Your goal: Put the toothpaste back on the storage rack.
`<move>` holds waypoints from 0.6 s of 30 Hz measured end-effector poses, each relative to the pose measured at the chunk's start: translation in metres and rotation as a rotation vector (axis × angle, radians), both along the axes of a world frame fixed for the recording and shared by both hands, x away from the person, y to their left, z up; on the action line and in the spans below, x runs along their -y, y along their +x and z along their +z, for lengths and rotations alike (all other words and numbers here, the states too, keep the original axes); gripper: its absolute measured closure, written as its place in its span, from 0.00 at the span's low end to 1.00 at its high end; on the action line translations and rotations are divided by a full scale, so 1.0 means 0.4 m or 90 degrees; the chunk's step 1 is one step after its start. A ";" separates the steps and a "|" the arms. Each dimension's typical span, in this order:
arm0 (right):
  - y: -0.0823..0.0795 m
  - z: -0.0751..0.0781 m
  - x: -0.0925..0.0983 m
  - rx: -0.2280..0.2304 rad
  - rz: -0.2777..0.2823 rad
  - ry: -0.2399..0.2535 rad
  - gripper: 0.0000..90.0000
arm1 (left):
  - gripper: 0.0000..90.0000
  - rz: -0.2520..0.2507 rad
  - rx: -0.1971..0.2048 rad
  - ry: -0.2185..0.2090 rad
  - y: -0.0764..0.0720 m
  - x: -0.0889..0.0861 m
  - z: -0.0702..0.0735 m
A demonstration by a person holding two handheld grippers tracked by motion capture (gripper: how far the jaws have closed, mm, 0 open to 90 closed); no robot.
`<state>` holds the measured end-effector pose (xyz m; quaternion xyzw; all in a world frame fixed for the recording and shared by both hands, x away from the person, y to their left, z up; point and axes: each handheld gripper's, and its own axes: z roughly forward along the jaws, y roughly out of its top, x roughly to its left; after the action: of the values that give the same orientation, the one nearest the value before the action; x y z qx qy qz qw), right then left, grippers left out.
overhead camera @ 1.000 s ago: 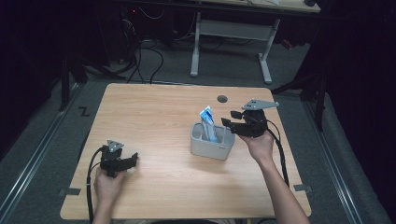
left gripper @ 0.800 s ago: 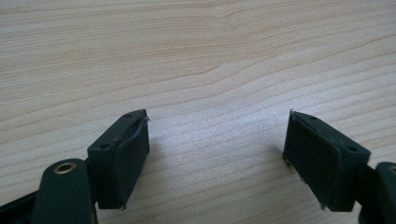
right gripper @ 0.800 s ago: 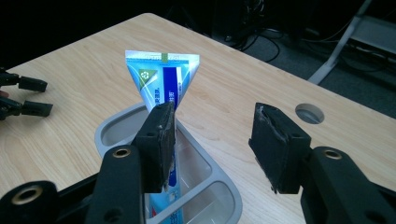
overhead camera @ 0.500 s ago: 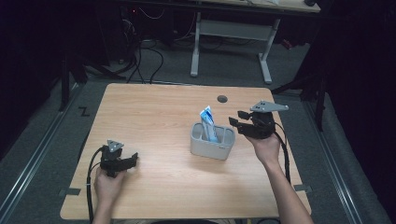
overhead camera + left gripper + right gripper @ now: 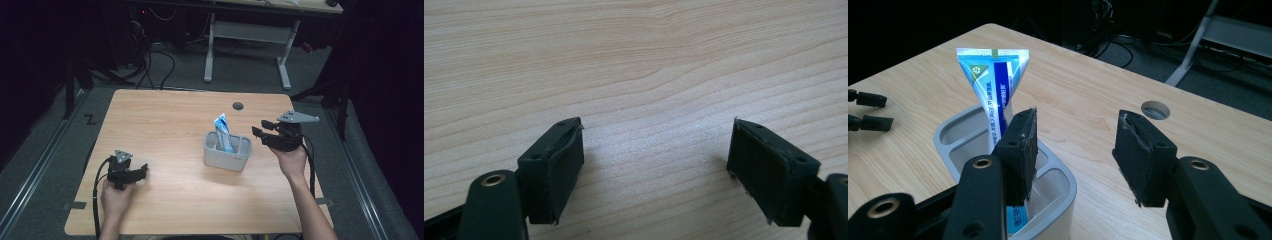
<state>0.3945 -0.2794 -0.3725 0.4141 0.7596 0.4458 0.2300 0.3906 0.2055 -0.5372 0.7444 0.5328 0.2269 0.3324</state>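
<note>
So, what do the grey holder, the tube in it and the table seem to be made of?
The holder looks like matte grey moulded plastic, with smooth rounded walls. The tube seems to be glossy printed plastic or laminate, with a flat crimped top end. The table shows light wood grain; whether it is solid wood or laminate cannot be told.

table [image 5: 165, 120]: wooden, round hole [image 5: 238, 106] near far edge | floor: cables [image 5: 150, 65], white desk frame [image 5: 250, 35]

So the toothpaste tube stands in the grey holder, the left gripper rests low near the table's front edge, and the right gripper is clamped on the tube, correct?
Not quite. The right gripper is open and holds nothing: the right gripper view shows its jaws apart beside the grey holder, off the toothpaste tube. The rest stands.
</note>
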 end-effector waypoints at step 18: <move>-0.022 0.002 0.046 0.011 -0.022 0.018 0.58 | 0.25 -0.001 -0.001 0.001 0.000 0.000 0.000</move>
<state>0.3856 -0.2978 -0.3717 0.4266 0.7439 0.4560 0.2383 0.3905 0.2054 -0.5371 0.7450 0.5324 0.2268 0.3317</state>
